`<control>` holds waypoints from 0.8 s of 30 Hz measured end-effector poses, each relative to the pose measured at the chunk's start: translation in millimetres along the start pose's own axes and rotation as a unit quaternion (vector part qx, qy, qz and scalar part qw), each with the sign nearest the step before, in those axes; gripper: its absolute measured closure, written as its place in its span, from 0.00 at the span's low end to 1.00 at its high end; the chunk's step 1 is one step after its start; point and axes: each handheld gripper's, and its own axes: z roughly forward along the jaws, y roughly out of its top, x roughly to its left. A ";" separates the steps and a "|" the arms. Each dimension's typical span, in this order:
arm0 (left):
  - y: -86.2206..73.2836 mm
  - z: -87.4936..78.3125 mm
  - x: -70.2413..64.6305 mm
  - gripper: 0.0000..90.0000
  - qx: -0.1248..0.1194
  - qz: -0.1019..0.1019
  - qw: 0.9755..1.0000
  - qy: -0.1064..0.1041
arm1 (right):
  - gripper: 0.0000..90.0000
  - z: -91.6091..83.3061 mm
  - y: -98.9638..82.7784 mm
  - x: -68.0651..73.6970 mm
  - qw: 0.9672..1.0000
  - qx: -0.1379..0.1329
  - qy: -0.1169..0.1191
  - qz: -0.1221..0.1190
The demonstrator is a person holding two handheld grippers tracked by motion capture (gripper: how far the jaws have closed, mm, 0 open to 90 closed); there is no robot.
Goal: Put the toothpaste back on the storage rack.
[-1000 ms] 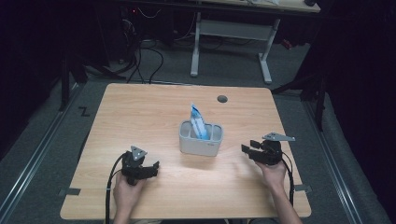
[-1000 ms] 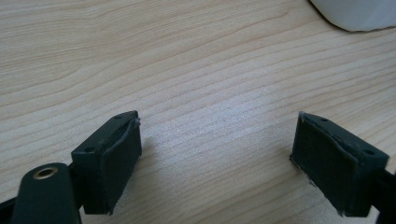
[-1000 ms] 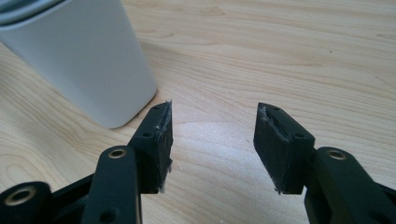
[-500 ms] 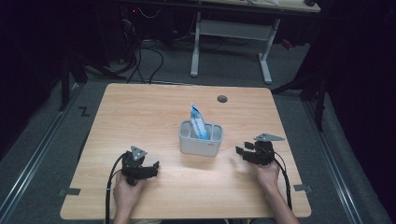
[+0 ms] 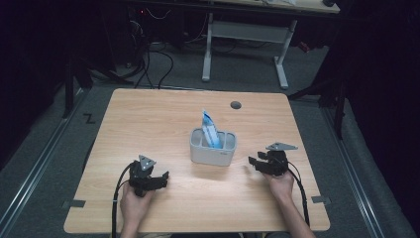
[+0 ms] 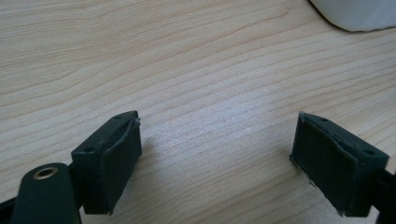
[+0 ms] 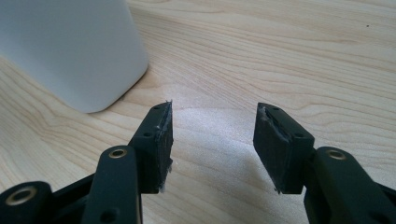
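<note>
Nothing readable shows on the blue-and-white packet (image 5: 210, 130) that stands upright in the pale grey rounded plastic holder (image 5: 213, 152); any print on it is too small to make out. The holder sits near the middle of the light wooden table (image 5: 163, 114), with a small dark round grommet (image 5: 236, 105) at about 1 o'clock from it, well apart. A black "Z" mark (image 5: 89, 118) lies on the grey floor (image 5: 59, 148) off the table's left edge.

The left gripper (image 5: 159, 178) rests at about 8 o'clock from the holder, its fingers (image 6: 109, 161) spread wide over bare wood, nothing between them. In the left gripper view a curve of the holder (image 6: 359, 14) shows at the upper right, well apart from the fingers.

The right gripper (image 5: 253, 163) lies at about 4 o'clock from the holder, pointing toward it, fingers (image 7: 156, 149) spread with only table between them. The right gripper view has the holder's wall (image 7: 70, 46) close at the upper left, near but not touching.

Against a second ago, the right hand (image 5: 280, 184) has come lower and slightly nearer the person's edge of the table. The left hand (image 5: 132, 203), the holder and the packet sit as before.
</note>
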 end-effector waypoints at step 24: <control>0.0 0.0 0.0 0.18 0.000 0.000 1.000 0.000 | 0.53 11.5 -3.4 0.1 0.999 0.018 -0.025 -0.011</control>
